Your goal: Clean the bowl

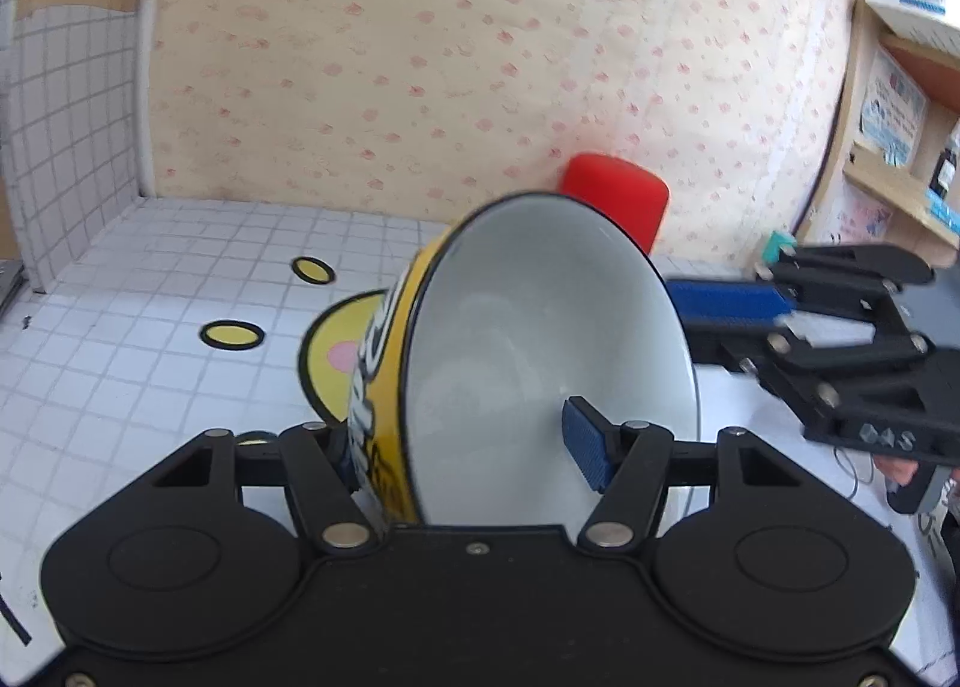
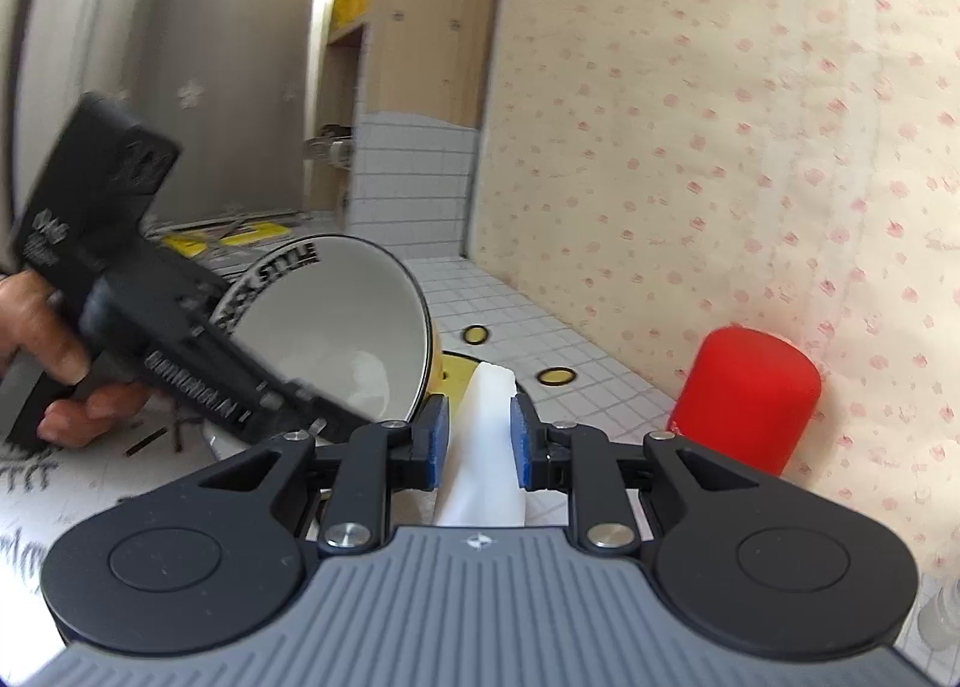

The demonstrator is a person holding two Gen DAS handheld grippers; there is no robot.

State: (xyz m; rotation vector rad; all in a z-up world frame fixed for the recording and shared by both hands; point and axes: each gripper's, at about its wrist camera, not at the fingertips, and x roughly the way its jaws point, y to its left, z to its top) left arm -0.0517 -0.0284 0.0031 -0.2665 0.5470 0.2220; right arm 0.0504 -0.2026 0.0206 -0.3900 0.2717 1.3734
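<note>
Left gripper (image 1: 474, 447) is clamped across the wall of the bowl (image 1: 540, 327): one pad sits inside against the white interior, the other outside against the yellow printed wall, mostly hidden. Bowl is tipped up on its side, mouth facing right toward the other gripper, rim rising well above the jaws. Beyond the left jaw, on the white tiled tabletop (image 1: 150, 267), are two yellow ovals with black outlines and a larger yellow shape partly behind the bowl. A red cylinder (image 1: 618, 195) stands behind the bowl's rim by the floral wall. To the right of the jaws, the right gripper (image 1: 774, 300) points in at the bowl mouth, close to the rim but apart from it. In the right wrist view, the right gripper (image 2: 478, 441) holds a white sponge (image 2: 483, 447) between its blue pads, jaws narrow. The sponge sticks out forward past the fingertips. A hand (image 2: 48, 363) grips the left tool's handle, left of these jaws.
</note>
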